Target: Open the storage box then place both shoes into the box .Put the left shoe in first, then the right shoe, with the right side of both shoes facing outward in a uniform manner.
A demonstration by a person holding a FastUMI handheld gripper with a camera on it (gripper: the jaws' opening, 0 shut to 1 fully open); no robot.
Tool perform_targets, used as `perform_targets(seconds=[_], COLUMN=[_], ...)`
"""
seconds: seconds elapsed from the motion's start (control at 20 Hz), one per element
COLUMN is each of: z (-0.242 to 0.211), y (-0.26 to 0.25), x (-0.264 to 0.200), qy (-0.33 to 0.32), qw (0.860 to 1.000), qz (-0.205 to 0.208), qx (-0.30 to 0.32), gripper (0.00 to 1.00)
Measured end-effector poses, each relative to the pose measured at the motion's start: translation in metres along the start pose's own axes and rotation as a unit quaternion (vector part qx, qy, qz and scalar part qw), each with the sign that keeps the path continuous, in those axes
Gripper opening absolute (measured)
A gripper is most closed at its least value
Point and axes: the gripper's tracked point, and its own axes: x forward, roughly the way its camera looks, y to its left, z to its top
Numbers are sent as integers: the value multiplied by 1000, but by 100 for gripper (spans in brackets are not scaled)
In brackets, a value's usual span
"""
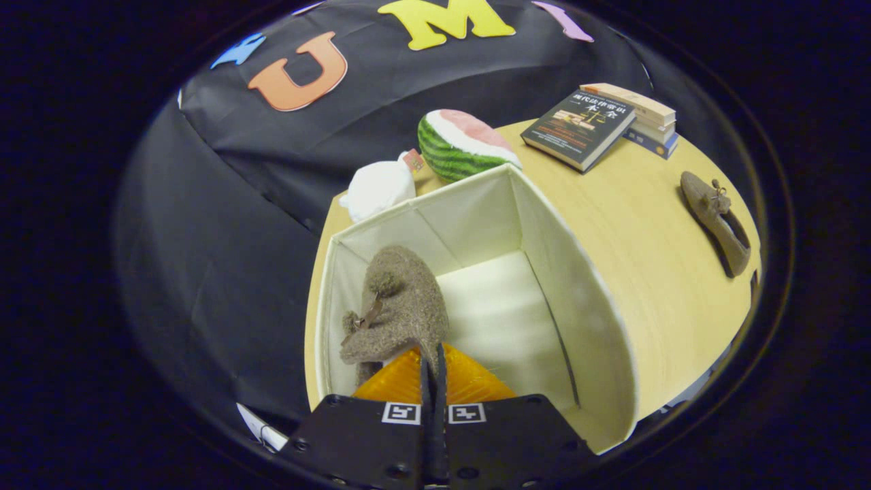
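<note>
One shoe of the two is at the storage box (pixel 585 299), so the task looks about half done: the box stands open, a tall pale fabric bin with bare floor showing inside. The wooden table (pixel 639 231) beneath it leaves broad open room to the box's right and much less to its left, where the table edge runs just beside the box wall and drops to the black cloth. Behind the box sit a cut watermelon (pixel 459 146) and a white bag (pixel 378 189); further off behind and to the right lies a stack of books (pixel 599 122). The second brown shoe (pixel 718 218) lies well apart to the box's right, near the table edge, not yet taken. The first brown shoe (pixel 398 306) hangs inside the box against its left wall. The gripper (pixel 433 367) has its fingers squeezed together on that shoe's rim.
</note>
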Motion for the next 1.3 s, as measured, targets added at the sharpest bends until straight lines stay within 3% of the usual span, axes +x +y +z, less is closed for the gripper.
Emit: perform_targets(seconds=[0.1, 0.15, 0.2, 0.4, 0.55, 0.7, 1.0, 1.3], z=[0, 0, 4, 13, 34, 65, 125, 177], y=[7, 14, 19, 27, 22, 2, -78, -201], x=[6, 7, 4, -5, -35, -79, -175, -254], qy=[9, 10, 9, -7, -44, -97, -201, -278], qw=[1000, 1000, 1000, 998, 995, 989, 965, 940], qz=[9, 17, 27, 42, 56, 60, 48, 21], qx=[3, 3, -2, -37, -69, -99, -162, -195], gripper=[3, 12, 14, 47, 79, 93, 96, 96])
